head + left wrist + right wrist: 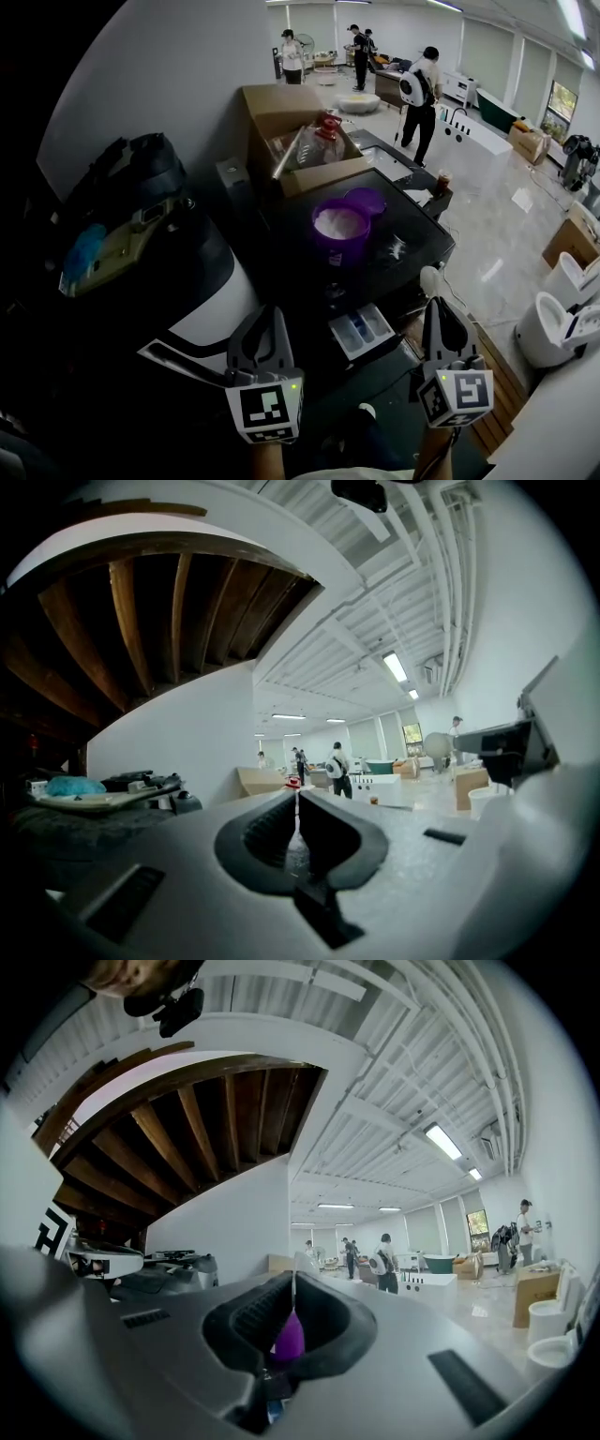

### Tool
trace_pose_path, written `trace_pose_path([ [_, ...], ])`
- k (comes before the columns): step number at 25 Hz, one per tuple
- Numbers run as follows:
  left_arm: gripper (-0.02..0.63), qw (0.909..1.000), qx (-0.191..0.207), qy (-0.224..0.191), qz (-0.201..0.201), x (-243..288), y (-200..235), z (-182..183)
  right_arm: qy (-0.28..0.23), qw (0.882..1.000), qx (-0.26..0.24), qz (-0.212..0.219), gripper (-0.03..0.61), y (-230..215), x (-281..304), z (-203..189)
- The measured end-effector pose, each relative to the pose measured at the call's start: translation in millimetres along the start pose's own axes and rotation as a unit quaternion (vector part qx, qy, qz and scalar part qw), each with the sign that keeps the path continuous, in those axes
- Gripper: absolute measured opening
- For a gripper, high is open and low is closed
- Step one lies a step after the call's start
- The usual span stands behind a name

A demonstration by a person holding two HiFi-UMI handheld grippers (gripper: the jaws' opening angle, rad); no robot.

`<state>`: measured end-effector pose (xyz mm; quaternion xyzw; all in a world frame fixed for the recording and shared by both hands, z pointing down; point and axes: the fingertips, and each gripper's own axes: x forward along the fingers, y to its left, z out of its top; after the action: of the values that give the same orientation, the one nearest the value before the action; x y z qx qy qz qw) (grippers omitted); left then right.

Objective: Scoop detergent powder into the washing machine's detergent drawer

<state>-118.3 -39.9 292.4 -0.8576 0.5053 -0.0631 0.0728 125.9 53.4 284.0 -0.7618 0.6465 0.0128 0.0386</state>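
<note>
**Scoop is in the right tongs; tub is ahead-left, drawer is between the two tongs**

- Washing machine (pixel 412 239): dark top, straight ahead of the person. A cardboard box (pixel 291 131) sits at its far left, behind the tub.
- Purple tub (pixel 339 230): upright near the middle of the machine top, open, with white powder inside. Its lid (pixel 367 200) lies touching it on the far right side.
- Detergent drawer (pixel 361 330): pulled out of the machine front, below the tub and nearer the person. Its long axis runs out toward the person. The compartments are open from above; I can't tell if any powder is in them yet.
- Left tongs (pixel 265 314): jaws together with nothing between them, held low just left of the drawer.
- Right tongs (pixel 436 305): jaws clamped on the thin handle of a white scoop (pixel 430 278), held low to the right of the drawer. The bowl stands above the tips. Can't tell whether it's loaded.

Key relation: from the scoop, the tub is forward and to the left, up on the machine top. Its purple also shows through the jaw gap in the right gripper view. The drawer is to the left too, but lower and closer.

My read is that filling comes first: reach forward-left into the tub, then come back down to the drawer. The right side does the work, and the left is free to steady the tub.
</note>
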Motion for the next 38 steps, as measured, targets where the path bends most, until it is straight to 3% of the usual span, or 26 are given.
trace_pose_path([
  [7,0.011,0.9998,0.005,0.011,0.018,52.3,-3.5,-3.0,0.001,0.999,0.001,0.034,0.020,-13.8,59.3,-4.2],
  [21,0.011,0.9928,-0.008,0.026,0.117,158.1,-26.6,20.4,0.016,0.988,0.005,0.156,0.020,-59.9,204.0,-7.4],
  [26,0.011,0.9891,0.007,0.040,0.142,174.9,-26.6,12.0,0.032,0.980,0.011,0.197,0.020,-56.5,233.1,-20.1],
  [38,0.011,0.9834,-0.002,0.075,0.165,185.9,-12.1,-12.2,0.105,0.959,0.001,0.263,0.020,-20.9,263.9,-61.2],
])
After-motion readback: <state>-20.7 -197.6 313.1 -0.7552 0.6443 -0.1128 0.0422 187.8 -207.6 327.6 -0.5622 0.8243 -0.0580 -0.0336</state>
